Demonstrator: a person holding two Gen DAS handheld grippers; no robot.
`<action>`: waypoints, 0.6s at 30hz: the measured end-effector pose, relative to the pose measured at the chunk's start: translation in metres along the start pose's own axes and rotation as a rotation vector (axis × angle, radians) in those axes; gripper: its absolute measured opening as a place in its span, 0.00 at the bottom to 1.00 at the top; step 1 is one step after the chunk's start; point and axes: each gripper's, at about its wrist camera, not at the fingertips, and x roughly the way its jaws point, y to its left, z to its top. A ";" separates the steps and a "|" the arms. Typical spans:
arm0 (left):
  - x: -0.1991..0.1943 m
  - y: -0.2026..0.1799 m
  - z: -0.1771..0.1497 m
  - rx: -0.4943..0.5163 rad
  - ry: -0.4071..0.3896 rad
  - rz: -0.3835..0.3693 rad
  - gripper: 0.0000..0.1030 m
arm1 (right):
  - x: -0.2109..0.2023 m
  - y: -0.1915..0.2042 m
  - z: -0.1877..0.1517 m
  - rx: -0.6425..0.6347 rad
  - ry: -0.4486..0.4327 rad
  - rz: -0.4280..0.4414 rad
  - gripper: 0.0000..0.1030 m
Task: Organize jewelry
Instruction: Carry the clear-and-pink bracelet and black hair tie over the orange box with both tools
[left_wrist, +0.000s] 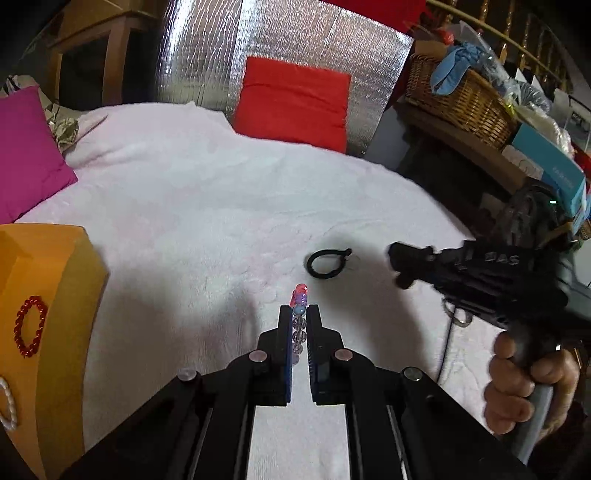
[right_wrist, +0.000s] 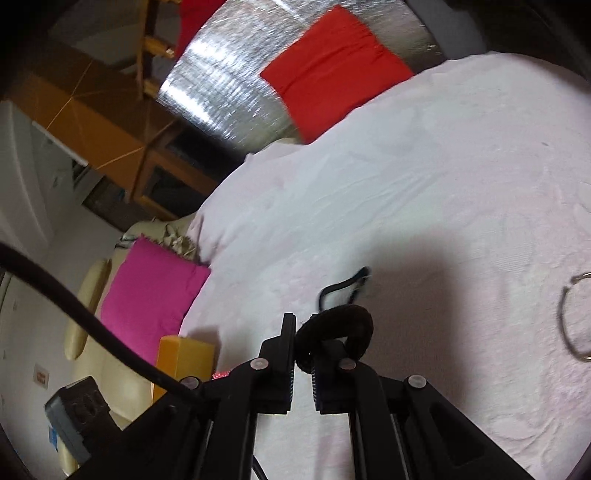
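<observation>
Lengthwise, the beaded bracelet (left_wrist: 299, 317) points forward, clamped in the left gripper's (left_wrist: 299, 314) jaws.

Your glossy translucent bead bracelet (left_wrist: 298, 314) catches light over the matt, nubbly white cloth bedspread (left_wrist: 207, 206); upper centre, crinkled silver foil sheet (left_wrist: 280, 40) (very shiny); fuzzy black hair tie (right_wrist: 334, 334).
</observation>
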 end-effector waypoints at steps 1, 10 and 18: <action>-0.004 -0.001 0.000 0.001 -0.012 0.005 0.07 | 0.002 0.005 -0.002 -0.014 0.006 0.006 0.08; -0.035 0.004 -0.002 -0.041 -0.083 0.060 0.07 | 0.012 0.026 -0.021 -0.052 0.036 0.052 0.08; -0.063 0.015 -0.005 -0.042 -0.148 0.163 0.07 | 0.016 0.055 -0.037 -0.082 0.043 0.104 0.08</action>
